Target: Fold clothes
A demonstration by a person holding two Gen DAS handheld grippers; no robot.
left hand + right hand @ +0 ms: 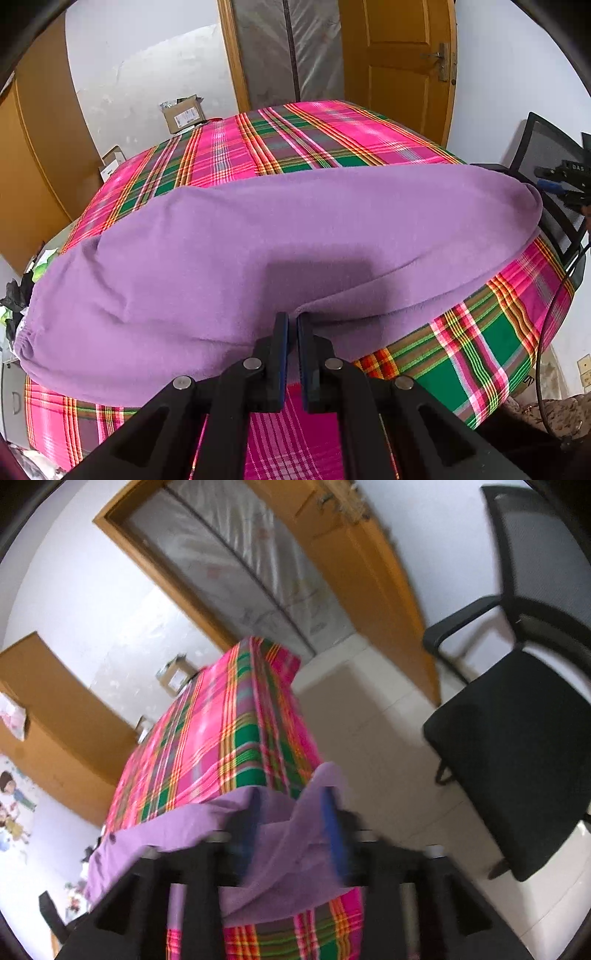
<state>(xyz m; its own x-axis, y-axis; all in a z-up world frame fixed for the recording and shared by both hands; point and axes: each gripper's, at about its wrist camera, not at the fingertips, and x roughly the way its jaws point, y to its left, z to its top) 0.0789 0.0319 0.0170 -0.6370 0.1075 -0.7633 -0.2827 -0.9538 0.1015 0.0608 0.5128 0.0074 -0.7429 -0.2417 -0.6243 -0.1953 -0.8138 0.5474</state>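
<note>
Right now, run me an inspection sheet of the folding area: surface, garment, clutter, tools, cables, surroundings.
Surface: plaid cloth, pink and green, covers the table and hangs over its edges.
Job's things: purple garment spread across the near part, elastic cuff at far left.
Clutter: cardboard boxes beyond the far edge; dark and green items at left.
Tools: left tool nearly shut at the garment's near edge; right tool open, purple fabric draped between its fingers, view blurred.
Cables: black cable hanging at right.
Surroundings: black mesh chair, wooden door, tiled floor.
</note>
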